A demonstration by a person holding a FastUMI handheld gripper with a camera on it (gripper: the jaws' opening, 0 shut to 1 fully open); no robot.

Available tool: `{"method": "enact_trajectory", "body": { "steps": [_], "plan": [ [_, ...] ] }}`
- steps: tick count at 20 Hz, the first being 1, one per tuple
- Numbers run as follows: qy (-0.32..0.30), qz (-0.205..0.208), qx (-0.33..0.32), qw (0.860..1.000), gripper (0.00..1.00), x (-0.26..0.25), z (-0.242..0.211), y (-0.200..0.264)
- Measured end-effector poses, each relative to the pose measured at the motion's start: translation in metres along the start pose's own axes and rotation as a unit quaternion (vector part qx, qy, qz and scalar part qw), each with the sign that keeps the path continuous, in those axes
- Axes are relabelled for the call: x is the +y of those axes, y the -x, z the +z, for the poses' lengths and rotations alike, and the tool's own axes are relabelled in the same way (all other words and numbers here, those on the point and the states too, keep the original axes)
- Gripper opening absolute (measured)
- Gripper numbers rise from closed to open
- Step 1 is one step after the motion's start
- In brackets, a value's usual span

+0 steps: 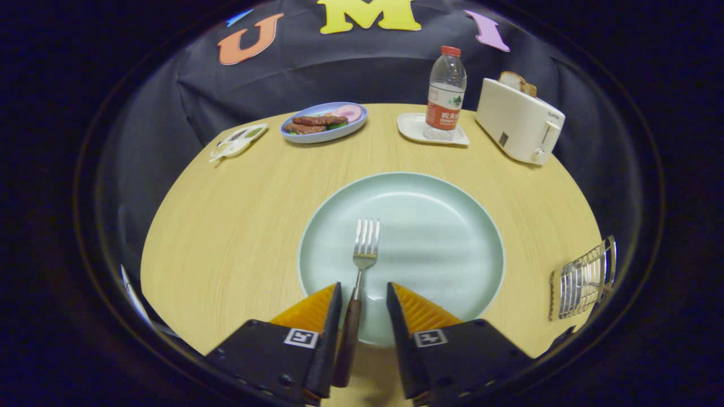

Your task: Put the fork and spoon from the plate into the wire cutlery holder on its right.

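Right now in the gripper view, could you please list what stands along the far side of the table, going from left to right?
Small sauce dish → blue plate of food → water bottle on a white tray → toaster. Nearer, the gripper is open around the fork.

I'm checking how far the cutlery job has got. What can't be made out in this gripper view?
- Grip on the fork: the gripper straddles its handle, contact uncertain.
- Wire cutlery holder: its contents unreadable, small and warped.
- Fork handle's end: hidden between the fingers.
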State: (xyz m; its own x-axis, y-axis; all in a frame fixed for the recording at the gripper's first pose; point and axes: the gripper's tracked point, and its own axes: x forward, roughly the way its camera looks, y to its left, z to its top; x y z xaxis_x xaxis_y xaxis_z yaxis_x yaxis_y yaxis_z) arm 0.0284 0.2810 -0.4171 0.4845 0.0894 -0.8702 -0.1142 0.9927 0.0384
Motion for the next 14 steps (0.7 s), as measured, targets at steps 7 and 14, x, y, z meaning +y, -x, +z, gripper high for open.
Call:
{"method": "enact_trajectory", "body": {
  "steps": [7, 14],
  "plan": [
    [0.013, -0.003, 0.023, 1.000, 0.05, -0.014, -0.001, 0.009],
    [0.007, 0.003, 0.015, 1.000, 0.00, -0.057, 0.042, 0.060]
  ]
}}
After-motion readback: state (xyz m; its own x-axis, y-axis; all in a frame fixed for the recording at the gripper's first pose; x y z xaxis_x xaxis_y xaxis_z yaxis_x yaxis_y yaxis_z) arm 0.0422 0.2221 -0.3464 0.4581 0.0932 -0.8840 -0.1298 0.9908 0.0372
